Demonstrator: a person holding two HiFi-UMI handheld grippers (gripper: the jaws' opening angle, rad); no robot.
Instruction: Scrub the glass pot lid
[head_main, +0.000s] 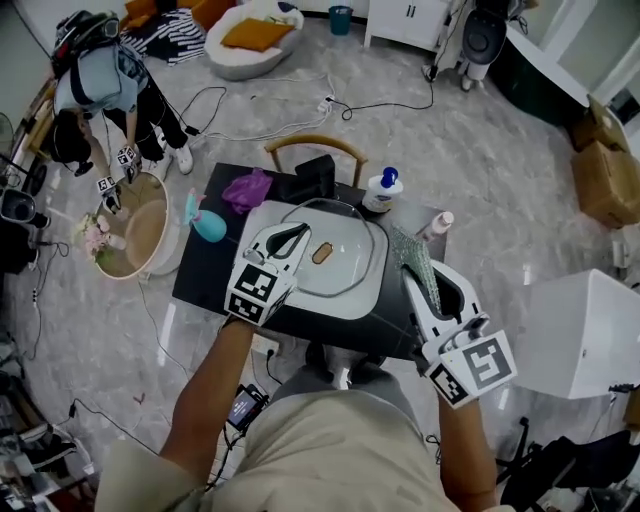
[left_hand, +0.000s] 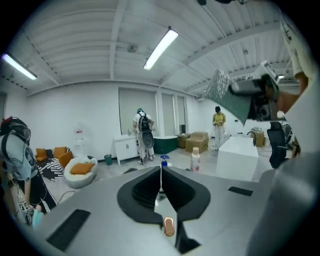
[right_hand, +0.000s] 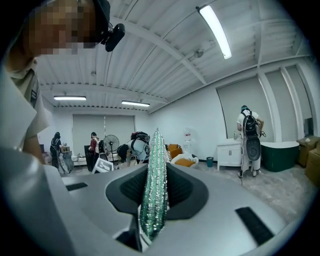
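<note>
The glass pot lid (head_main: 348, 262) with a brown knob (head_main: 321, 253) rests over a white tray (head_main: 362, 303) on the black table (head_main: 205, 275). My left gripper (head_main: 297, 237) is at the lid's left rim and shut on it. In the left gripper view the jaws (left_hand: 160, 185) meet on a thin glass edge, with the knob (left_hand: 168, 226) just below them. My right gripper (head_main: 412, 286) hovers at the tray's right side, shut on a green glittery scrub cloth (head_main: 415, 258). That cloth (right_hand: 154, 190) stands upright between the jaws (right_hand: 155, 165).
A blue-capped soap bottle (head_main: 381, 190), a pink-topped bottle (head_main: 436, 225), a purple cloth (head_main: 246, 190), a teal object (head_main: 206, 226) and a black box (head_main: 315, 176) line the table's far side. A chair (head_main: 315, 146) stands behind. A person (head_main: 100, 90) bends over a round tub (head_main: 145, 235) at the left.
</note>
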